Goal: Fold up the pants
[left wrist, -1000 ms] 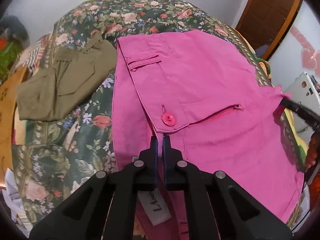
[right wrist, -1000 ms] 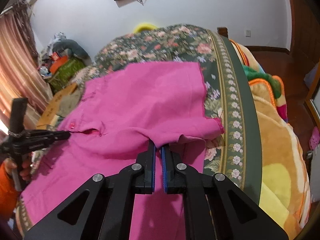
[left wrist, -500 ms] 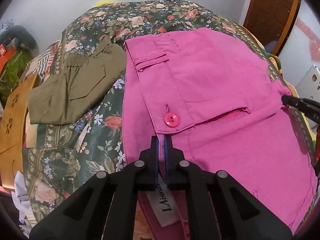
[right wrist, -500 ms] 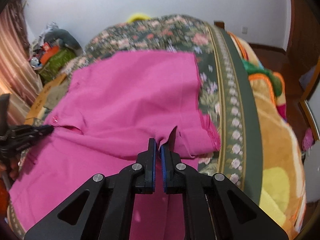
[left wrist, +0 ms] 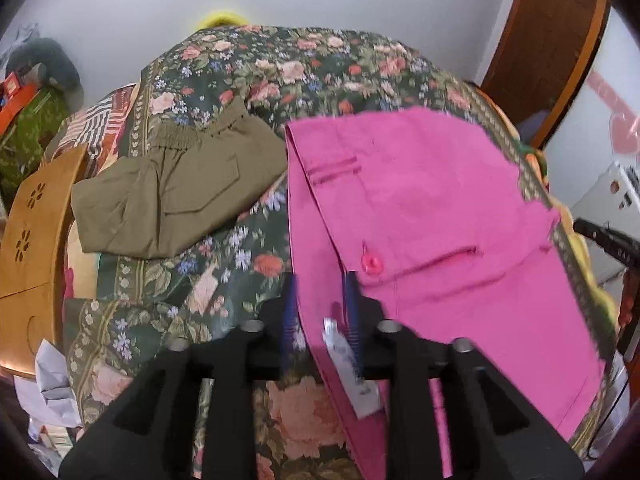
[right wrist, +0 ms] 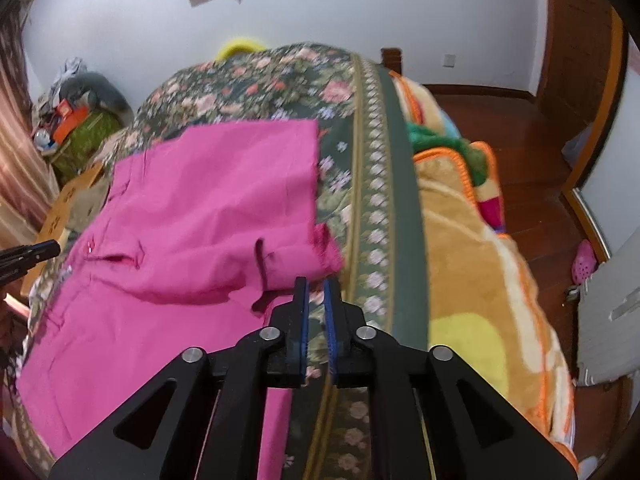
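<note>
Nearest me, the left gripper (left wrist: 320,304) was letting go: its jaws were opening, with the waistband edge of the pink pants (left wrist: 432,216) and the white label (left wrist: 352,368) showing in the gap between the blue pads, neither visibly pressing on the cloth. The right gripper (right wrist: 315,300) was parting too, only a narrow slit so far, and nothing lay between its fingers; the folded-over corner of cloth sat just beyond its tips, at about eleven o'clock.

The pants lay flat on the floral bedspread (left wrist: 224,280), one part doubled over the rest, the pink button (left wrist: 372,266) just past the left gripper's tips at one o'clock. Further off, at ten o'clock from the left gripper, an olive garment (left wrist: 172,196) lay already folded and well apart from the pink one. Beyond the bedspread's far edge stood the white wall.

I judged this the release after a fold. To do it well, both grippers would want to open fully before lifting away, so that no pad drags the top layer askew. The right-hand corner looked rumpled near the bedspread's border (right wrist: 394,216); smoothing it flat before the next fold would keep the edges matched. The label might catch on the left pad, so a straight upward withdrawal seemed safest.
</note>
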The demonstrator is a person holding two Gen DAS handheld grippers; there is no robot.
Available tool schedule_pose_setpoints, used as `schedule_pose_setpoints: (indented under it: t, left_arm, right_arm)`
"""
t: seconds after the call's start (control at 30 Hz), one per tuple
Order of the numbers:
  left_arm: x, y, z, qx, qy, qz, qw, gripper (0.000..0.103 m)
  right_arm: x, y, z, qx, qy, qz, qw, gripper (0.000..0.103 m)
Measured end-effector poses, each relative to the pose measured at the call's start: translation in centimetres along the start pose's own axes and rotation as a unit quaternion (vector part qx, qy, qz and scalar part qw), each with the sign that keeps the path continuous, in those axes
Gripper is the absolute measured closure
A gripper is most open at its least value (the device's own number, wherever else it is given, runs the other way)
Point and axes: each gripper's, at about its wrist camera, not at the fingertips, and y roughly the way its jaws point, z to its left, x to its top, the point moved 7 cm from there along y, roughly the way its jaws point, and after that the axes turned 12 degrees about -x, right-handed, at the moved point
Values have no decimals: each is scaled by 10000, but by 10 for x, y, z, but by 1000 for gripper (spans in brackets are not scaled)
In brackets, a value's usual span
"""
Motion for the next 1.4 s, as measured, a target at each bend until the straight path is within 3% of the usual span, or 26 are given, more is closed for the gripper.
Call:
schedule_pose_setpoints:
  t: [0.03,0.13,0.37,0.43,0.5,0.6,0.63,0.77,0.87,0.97,1.13,1.3,1.37,1.4]
  left_arm:
    - [4,2,0,-34,-48,-24,10000,61]
    - [13,17,-2,-254,-175,59,9995,59]
    - [18,74,2,-748,-687,681,9925,59]
    - [22,79,3,-892,-797,633,9908,67]
    - [25,80,1,-832,-760,607,9918,76]
    - [29,78,-3,-533,-505,542,9958,87]
    - [31,75,-4,-360,-358,487,9975,99]
    - [41,68,-5,480,265,188,9983,98]
    - [31,80,3,748,398,371,9957,98]
    - [29,78,7,845,486,315,9947,97]
    - [34,48,10,456,260,243,9983,96]
    - [35,21,2,412,343,109,9985,96]
    - [32,19,-3,271,343,127,9990,96]
    - [30,19,-6,193,344,138,9991,96]
  right_arm:
    - [3,0,-1,52,62,-10,10000,85]
    - [10,7,-1,172,249,-25,9995,72]
    - [-3,39,9,371,439,369,9977,72]
    - [-8,50,15,496,415,503,9966,75]
    - [-10,52,17,571,418,474,9964,89]
    - [-10,51,20,558,244,350,9975,96]
    - [-9,49,22,512,144,284,9982,97]
    - [-9,47,28,223,-357,114,9990,98]
    - [-12,54,26,114,-469,181,9987,98]
    - [-12,52,24,108,-457,290,9985,97]
    - [-10,30,19,13,-478,428,9979,95]
    - [0,4,24,274,-388,140,9988,93]
    - [5,0,31,350,-409,50,9985,87]
    - [6,0,35,398,-415,31,9983,77]
